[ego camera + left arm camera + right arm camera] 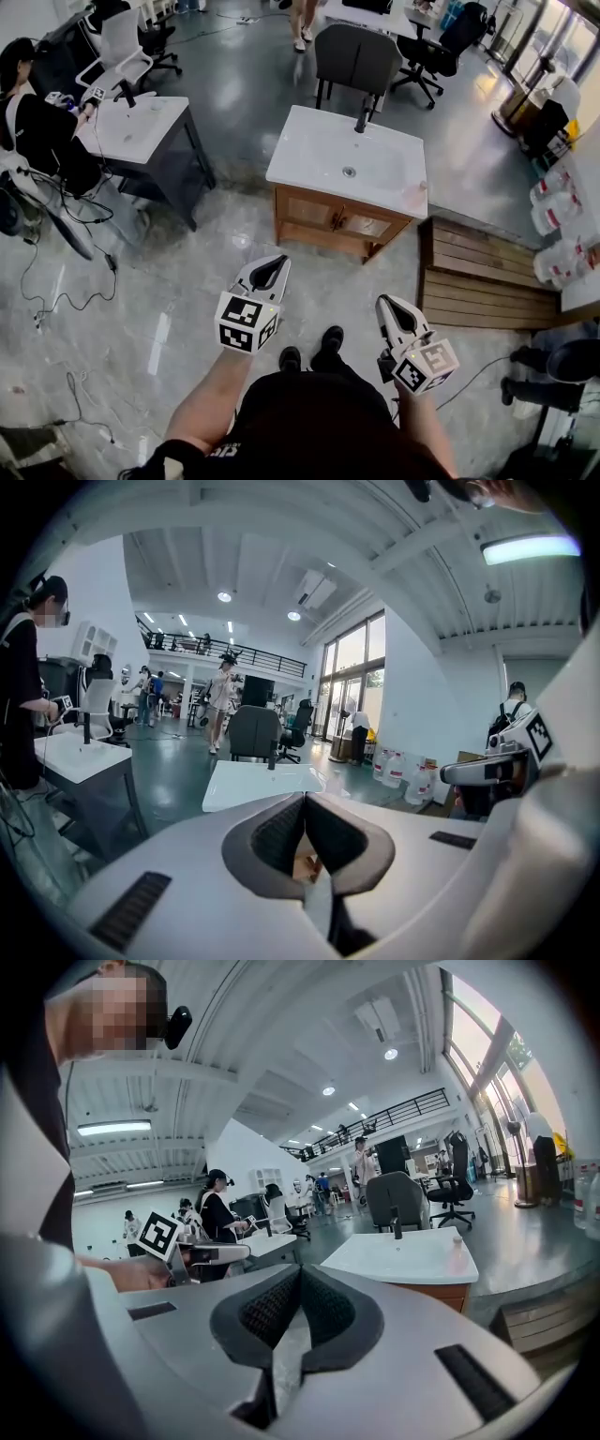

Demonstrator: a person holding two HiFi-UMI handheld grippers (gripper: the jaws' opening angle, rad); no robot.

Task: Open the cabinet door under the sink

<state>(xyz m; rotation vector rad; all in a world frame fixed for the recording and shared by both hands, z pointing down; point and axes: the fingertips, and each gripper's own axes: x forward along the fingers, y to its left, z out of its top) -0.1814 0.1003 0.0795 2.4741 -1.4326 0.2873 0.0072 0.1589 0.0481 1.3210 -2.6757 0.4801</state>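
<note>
Left gripper (270, 267) and right gripper (390, 307), jaws pinched together, empty; well short of the sink (309, 150).
Only the head view showed the wooden cabinet door (305, 210) beneath it, shut; gripper views caught mostly the sink's white top.

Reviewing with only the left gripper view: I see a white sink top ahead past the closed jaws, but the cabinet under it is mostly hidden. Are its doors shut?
Observer: Yes. In the head view both doors of the wooden cabinet under the sink look closed.
Operator: Is either gripper at the doors?
Observer: No. The left hand-held gripper and right hand-held gripper are both short of the cabinet, with floor between.
Operator: Is the right one holding anything?
Observer: No. The right gripper view shows its jaws together with nothing between them.
</note>
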